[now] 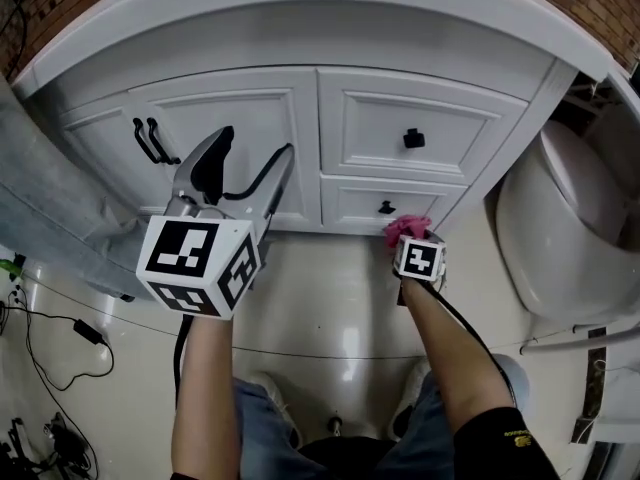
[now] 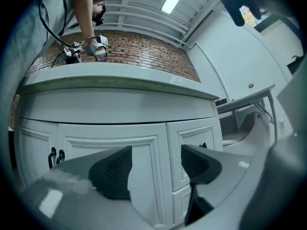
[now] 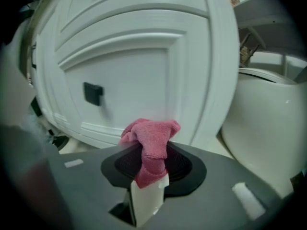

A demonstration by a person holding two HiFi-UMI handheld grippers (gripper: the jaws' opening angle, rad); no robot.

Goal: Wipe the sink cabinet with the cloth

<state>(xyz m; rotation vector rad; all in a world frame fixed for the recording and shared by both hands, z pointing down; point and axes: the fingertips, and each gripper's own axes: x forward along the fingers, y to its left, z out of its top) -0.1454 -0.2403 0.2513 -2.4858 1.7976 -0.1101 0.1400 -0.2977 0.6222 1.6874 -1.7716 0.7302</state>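
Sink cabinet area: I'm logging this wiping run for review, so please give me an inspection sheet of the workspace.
Surface: white sink cabinet, doors and drawers shut.
Job's things: pink cloth, bunched, near the lower drawer.
Clutter: nothing seen.
Grippers: left claw open, empty; right claw shut on the cloth.
Cables: black cables on the floor at left.
Surroundings: toilet at right; brick wall above the counter.

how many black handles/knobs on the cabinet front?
4. Two pulls side by side at far left, an upper-drawer knob, a lower-drawer knob. The left gripper may hide more.
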